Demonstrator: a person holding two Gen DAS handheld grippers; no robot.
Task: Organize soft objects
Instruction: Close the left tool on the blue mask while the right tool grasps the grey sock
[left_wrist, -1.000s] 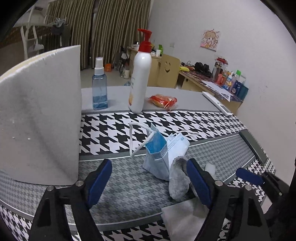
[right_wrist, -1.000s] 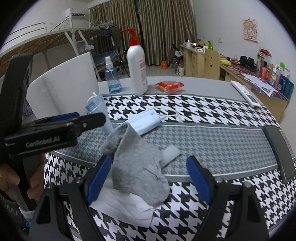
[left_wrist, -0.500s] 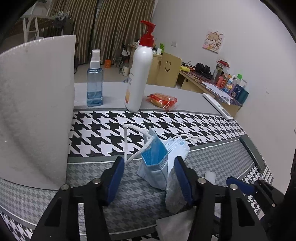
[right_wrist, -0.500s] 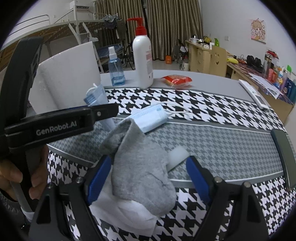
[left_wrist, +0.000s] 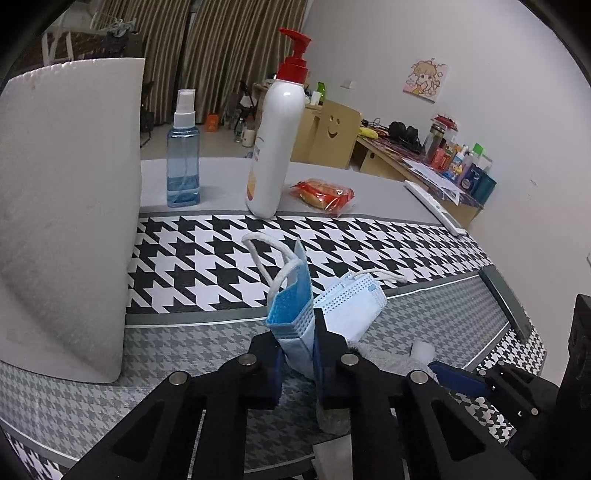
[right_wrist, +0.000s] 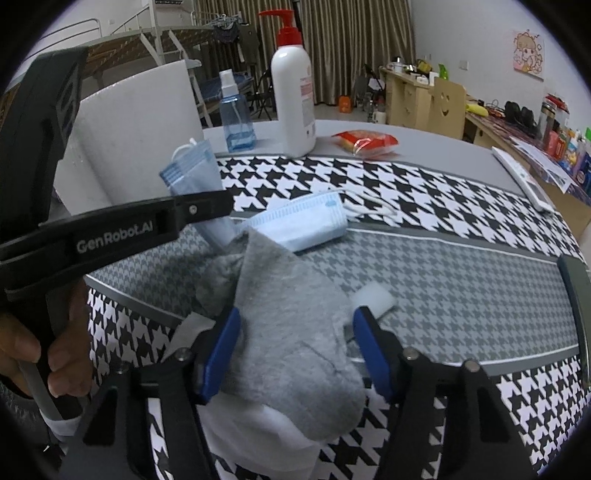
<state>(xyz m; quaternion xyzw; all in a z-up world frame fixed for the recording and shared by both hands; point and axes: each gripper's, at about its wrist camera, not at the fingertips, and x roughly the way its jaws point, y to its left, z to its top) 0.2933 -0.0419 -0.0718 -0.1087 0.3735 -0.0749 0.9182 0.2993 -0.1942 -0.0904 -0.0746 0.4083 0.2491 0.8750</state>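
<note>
- A folded blue face mask (left_wrist: 291, 325) is held upright, clamped between the pads of the left tool (left_wrist: 298, 363), just above the houndstooth-covered worktop (left_wrist: 207, 266).
- A second mask (left_wrist: 351, 306) is seen lying flat just beside it.
- A grey sock (right_wrist: 291, 332) is straddled by the right tool (right_wrist: 293, 354), whose jaws have just been closing; the pads are not yet pressed on it.
</note>
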